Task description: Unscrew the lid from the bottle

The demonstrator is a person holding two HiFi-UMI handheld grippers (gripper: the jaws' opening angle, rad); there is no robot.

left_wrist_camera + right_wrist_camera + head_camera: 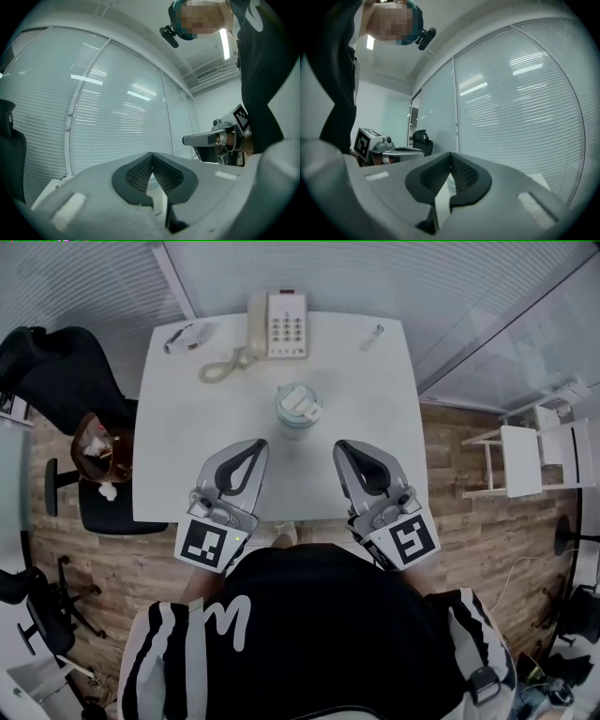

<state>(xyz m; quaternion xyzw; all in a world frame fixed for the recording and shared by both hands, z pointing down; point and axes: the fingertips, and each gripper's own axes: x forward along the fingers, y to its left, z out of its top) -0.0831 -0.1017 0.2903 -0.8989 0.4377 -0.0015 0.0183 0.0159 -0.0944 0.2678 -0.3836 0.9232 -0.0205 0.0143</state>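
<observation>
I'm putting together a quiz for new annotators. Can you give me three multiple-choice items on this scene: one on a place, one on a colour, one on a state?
1. Where does the bottle stand?
A) on the table, in front of the telephone
B) on the floor
C) on a chair seat

2. What colour is the table top?
A) black
B) white
C) red

3. How are the left gripper and the right gripper?
A) both wide open
B) one shut on the bottle
C) both shut, holding nothing

Answers:
1 A, the bottle sits mid-table, on the near side of the telephone.
2 B, the top is plain white.
3 C, each gripper view shows its jaws together with nothing between them, and both stop short of the bottle.
</observation>
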